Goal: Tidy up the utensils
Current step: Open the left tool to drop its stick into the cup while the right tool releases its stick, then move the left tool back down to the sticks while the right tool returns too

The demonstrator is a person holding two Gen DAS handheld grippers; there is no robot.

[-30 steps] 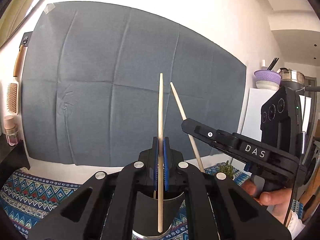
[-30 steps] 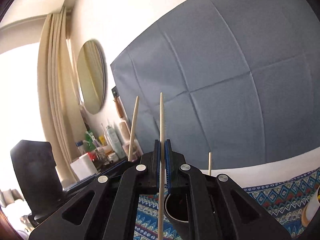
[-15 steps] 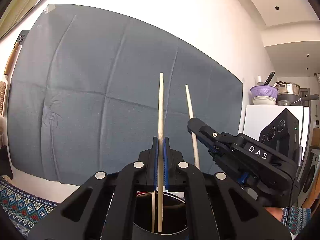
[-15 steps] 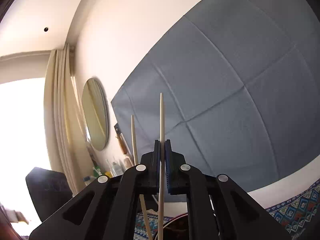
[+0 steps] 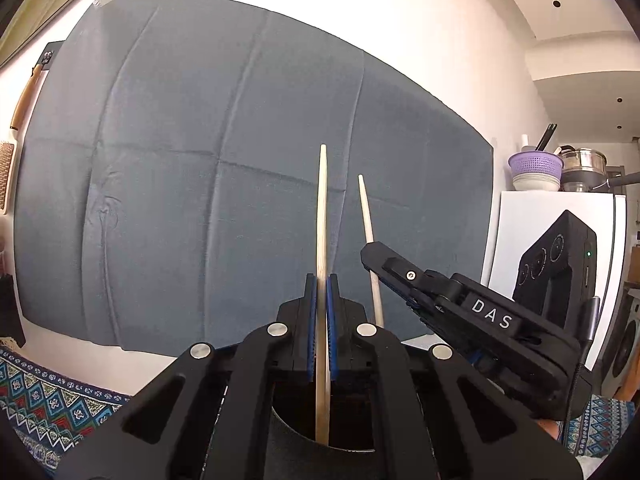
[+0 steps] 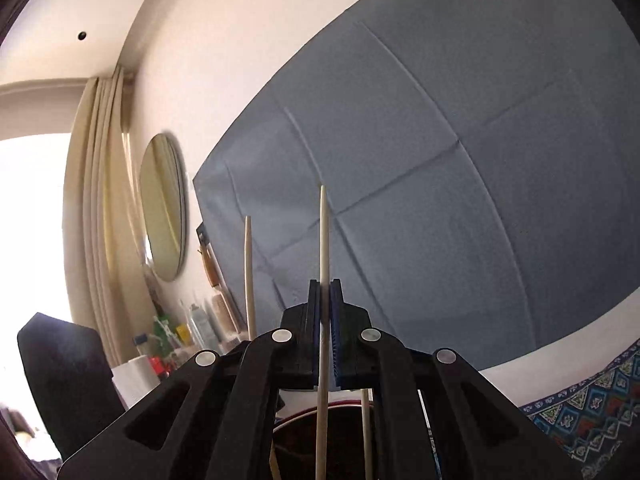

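Observation:
My left gripper is shut on a pale wooden chopstick held upright; its lower end reaches into a dark round holder just below the jaws. My right gripper is shut on a second upright chopstick above the same holder, whose rim shows red-white. The right gripper also shows in the left wrist view, close on the right, with its chopstick tilted. The left gripper's chopstick shows in the right wrist view. Another thin stick stands inside the holder.
A grey-blue cloth hangs on the wall behind. A patterned tablecloth covers the table. A white fridge with bowls and a pot stands right. A round mirror, curtain and bottles are at the left.
Both grippers have come down over the holder with their chopsticks, tilting upward first and then levelling a little. The two chopsticks now stand close together.

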